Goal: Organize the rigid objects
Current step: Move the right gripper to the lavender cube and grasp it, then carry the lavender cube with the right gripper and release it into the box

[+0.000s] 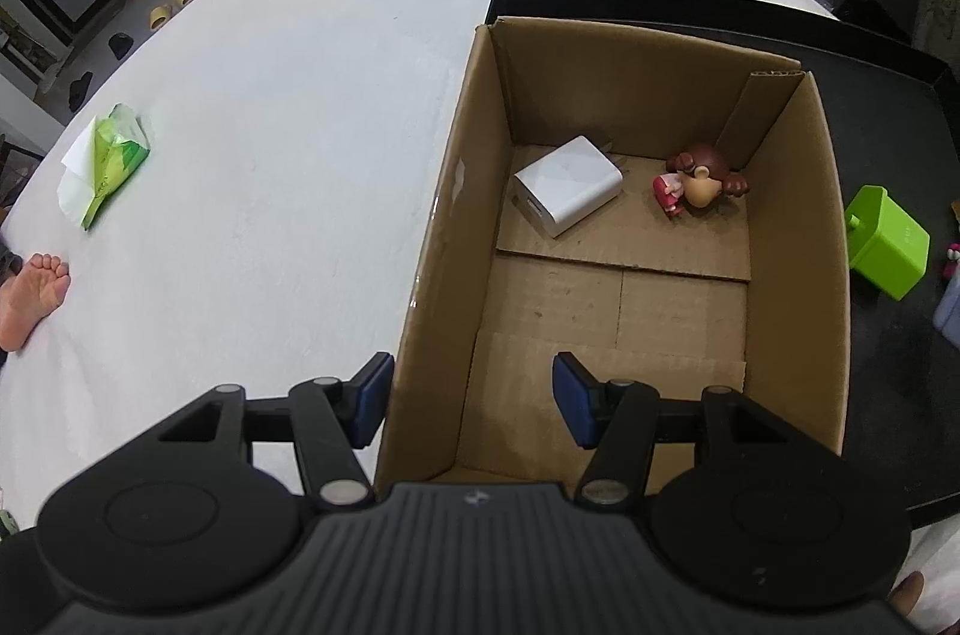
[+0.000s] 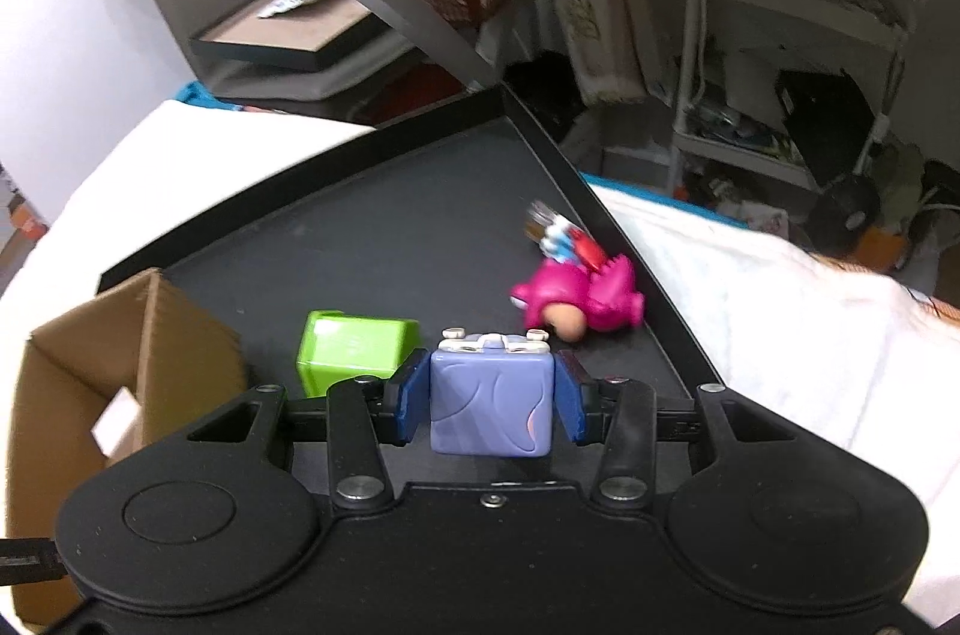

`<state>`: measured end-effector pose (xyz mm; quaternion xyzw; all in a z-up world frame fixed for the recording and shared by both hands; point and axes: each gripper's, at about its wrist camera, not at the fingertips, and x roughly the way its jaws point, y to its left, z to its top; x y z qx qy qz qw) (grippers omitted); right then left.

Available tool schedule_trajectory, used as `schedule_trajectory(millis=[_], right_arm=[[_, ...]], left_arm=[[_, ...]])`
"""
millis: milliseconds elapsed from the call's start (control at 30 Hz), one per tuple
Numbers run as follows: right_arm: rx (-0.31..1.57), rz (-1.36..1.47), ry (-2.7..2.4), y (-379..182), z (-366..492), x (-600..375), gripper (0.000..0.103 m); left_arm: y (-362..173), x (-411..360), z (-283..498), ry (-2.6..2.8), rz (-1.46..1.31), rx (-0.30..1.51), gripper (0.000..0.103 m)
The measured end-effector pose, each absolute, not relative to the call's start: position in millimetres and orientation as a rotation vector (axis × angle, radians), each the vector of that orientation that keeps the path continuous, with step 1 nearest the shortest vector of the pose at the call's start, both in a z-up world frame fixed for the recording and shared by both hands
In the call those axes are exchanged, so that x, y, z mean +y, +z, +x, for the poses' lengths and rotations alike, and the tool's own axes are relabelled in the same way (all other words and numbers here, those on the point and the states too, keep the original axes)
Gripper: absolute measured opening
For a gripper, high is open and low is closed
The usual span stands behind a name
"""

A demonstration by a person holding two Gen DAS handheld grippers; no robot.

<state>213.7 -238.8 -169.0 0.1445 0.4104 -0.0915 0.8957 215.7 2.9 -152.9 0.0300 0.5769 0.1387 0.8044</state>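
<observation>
Right gripper clamps lilac cube (seemingly lifted)

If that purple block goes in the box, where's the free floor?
The near half of the box floor is bare, from the left gripper up to the flap edge. The far end is crowded: charger left, doll right, only a narrow gap between.

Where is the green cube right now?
In the right wrist view, the green cube sits on the black tray, between the cardboard box and the gripped purple cube.
</observation>
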Motion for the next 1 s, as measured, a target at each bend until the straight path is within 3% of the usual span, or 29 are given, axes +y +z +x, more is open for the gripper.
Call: schedule_trajectory(millis=[1000], right_arm=[[0.679, 0.157, 0.064, -115.7, 209.8, -149.8, 0.043]], left_arm=[[-155.7, 54.9, 214.2, 0.176, -0.108, 1.213, 0.056]])
